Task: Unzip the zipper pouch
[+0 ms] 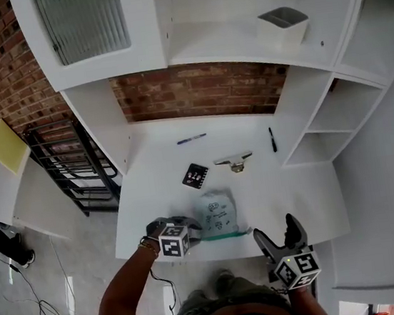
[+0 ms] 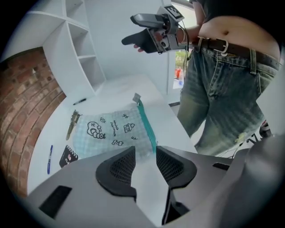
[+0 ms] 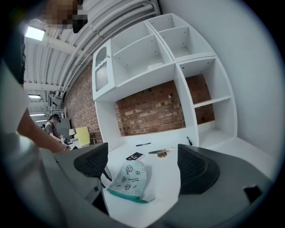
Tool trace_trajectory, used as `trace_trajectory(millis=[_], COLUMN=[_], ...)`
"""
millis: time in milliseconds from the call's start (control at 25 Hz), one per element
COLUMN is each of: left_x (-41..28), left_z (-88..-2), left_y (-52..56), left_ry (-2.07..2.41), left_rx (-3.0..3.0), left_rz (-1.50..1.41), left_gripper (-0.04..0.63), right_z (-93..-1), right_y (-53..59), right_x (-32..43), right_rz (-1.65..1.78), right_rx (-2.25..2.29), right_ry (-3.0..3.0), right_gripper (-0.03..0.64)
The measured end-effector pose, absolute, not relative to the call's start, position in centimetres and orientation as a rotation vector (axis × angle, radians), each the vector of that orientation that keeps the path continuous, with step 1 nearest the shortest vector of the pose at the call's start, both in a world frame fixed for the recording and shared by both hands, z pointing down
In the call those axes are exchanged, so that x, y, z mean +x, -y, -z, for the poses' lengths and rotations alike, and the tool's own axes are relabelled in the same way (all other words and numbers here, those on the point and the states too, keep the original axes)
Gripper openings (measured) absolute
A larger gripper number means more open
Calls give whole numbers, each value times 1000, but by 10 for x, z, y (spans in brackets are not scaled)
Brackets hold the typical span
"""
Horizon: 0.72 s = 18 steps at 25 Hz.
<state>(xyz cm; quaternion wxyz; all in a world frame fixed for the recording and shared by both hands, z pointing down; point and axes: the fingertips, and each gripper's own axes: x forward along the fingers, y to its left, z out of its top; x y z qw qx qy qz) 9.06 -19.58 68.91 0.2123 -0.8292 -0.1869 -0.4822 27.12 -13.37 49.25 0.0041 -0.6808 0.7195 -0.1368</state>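
The zipper pouch is pale checked fabric with cartoon prints. It lies flat on the white desk near the front edge, its teal zipper along the near side. My left gripper sits at the pouch's left end. In the left gripper view its jaws stand narrow, closed on the pouch's near corner beside the zipper. My right gripper hovers off the desk's front right, wide open and empty, its fingers apart from the pouch.
Behind the pouch lie a small black notebook, a metal clip, a blue pen and a black pen. White shelving rises at the back and right, with a white bin on a shelf. A dark rack stands left of the desk.
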Motion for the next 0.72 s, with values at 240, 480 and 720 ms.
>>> trace_trajectory(millis=[240, 480, 720], left_x=[88, 88, 91], left_z=[-711, -712, -717], left_y=[199, 198, 195], left_ry=[654, 707, 656], left_rx=[-2144, -2202, -2286], left_rz=[1420, 1494, 1542], left_gripper=[135, 127, 11], right_z=[-492, -492, -495], right_y=[138, 137, 139], right_x=[275, 283, 287], right_rz=[411, 402, 423], right_rx=[-2157, -2159, -2147], right_ry=[-2277, -2255, -2258], right_gripper=[480, 474, 472])
